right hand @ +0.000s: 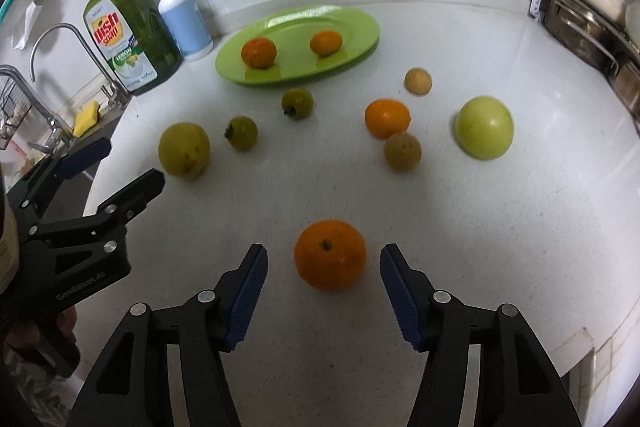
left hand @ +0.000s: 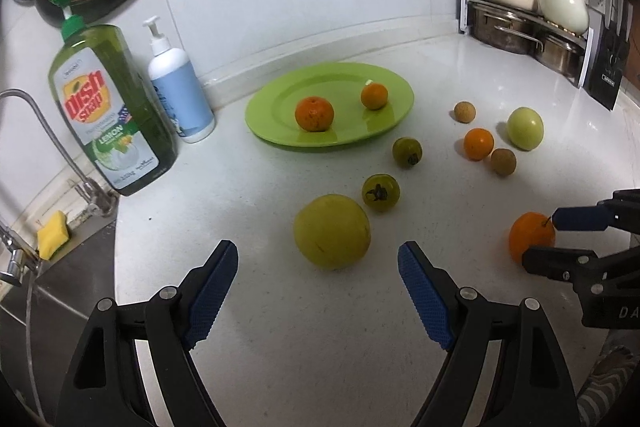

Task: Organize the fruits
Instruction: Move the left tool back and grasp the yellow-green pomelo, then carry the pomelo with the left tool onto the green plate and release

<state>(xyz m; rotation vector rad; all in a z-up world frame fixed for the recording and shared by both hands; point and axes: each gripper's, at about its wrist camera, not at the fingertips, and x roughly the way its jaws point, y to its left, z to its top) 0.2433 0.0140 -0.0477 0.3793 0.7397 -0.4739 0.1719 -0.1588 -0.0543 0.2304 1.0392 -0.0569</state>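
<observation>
Right gripper [right hand: 324, 281] spread around orange [right hand: 330, 254], lower centre, on bench [right hand: 480, 227], not yet pinched. Left gripper [left hand: 318, 269] spread, just short of green fruit [left hand: 332, 231]. Plate [right hand: 360, 23] upper centre. Next, probably: close, lift, carry to plate.

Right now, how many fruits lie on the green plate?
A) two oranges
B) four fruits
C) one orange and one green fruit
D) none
A: the green plate holds just two oranges, a larger one and a smaller one; every other fruit, such as the orange between the right gripper's open jaws, sits on the white counter.
</observation>
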